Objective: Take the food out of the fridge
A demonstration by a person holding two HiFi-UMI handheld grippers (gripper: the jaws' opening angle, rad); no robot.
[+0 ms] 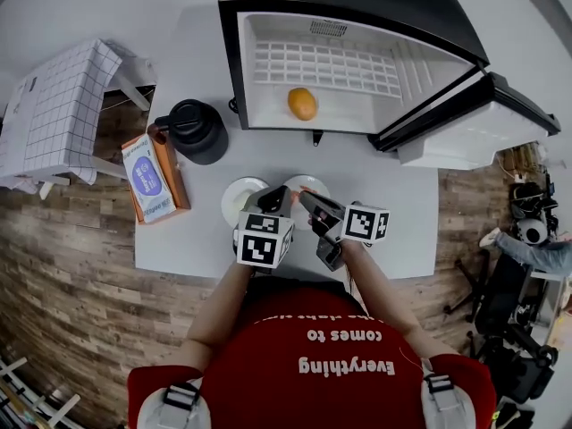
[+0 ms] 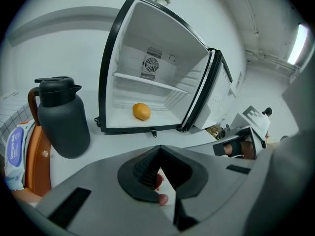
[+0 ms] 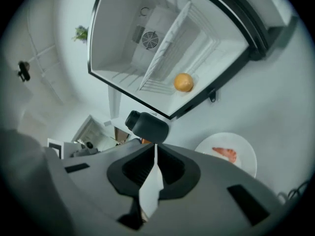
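The small black fridge (image 1: pixel 357 7) stands open on the white table, with an orange (image 1: pixel 303 104) (image 2: pixel 141 111) (image 3: pixel 183 82) alone on its white floor. Two white plates (image 1: pixel 238 206) (image 1: pixel 313 182) lie in front of it. My left gripper (image 1: pixel 275 195) (image 2: pixel 158 149) is shut low over the left plate; pink food (image 2: pixel 158 181) shows through the slit behind its tips, and I cannot tell whether it touches them. My right gripper (image 1: pixel 306 197) (image 3: pixel 155 146) is shut, rolled sideways and holds nothing. A shrimp (image 3: pixel 225 154) lies on a plate (image 3: pixel 244 146) beside it.
A black jug (image 1: pixel 197 130) (image 2: pixel 61 119) stands left of the fridge. A pack of wipes (image 1: pixel 146 175) lies in a wooden tray at the table's left edge. The fridge door (image 1: pixel 474 123) swings out to the right. A gridded cloth (image 1: pixel 58 105) covers a stand further left.
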